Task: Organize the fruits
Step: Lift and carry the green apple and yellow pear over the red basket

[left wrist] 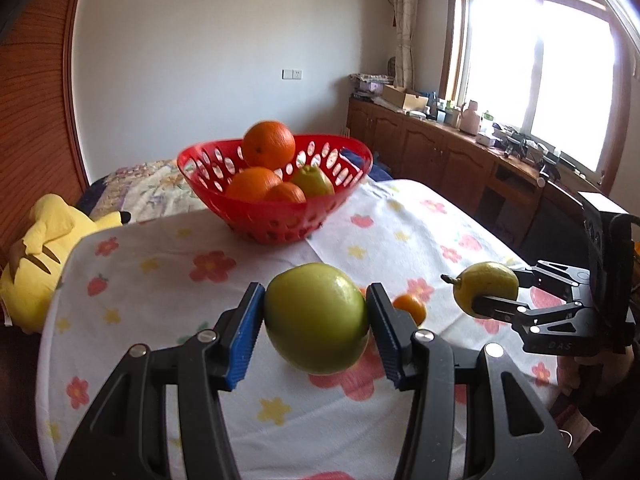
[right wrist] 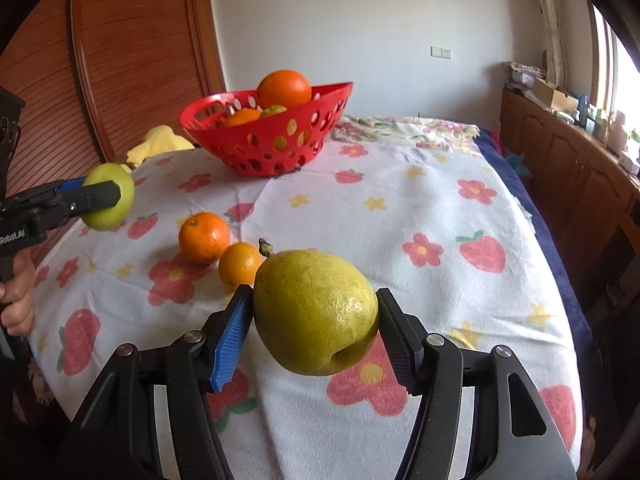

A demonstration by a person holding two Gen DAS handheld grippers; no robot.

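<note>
My left gripper (left wrist: pixel 316 324) is shut on a green apple (left wrist: pixel 316 318), held above the flowered cloth; the right wrist view shows the same apple (right wrist: pixel 110 196) at the left. My right gripper (right wrist: pixel 314 334) is shut on a yellow pear (right wrist: pixel 314 312), stem pointing away; the left wrist view has that pear (left wrist: pixel 488 288) at the right. The red basket (left wrist: pixel 276 216) stands further back with several oranges and a greenish fruit inside, also seen as the basket (right wrist: pixel 264 148). Two small oranges (right wrist: pixel 204 237) (right wrist: pixel 240 264) lie on the cloth between the grippers.
A flowered white cloth (right wrist: pixel 420 208) covers the bed-like surface. A yellow plush toy (left wrist: pixel 44 248) lies at its left edge. Wooden cabinets (left wrist: pixel 440 160) with clutter run under the window on the right. A hand (right wrist: pixel 18 304) holds the left gripper's handle.
</note>
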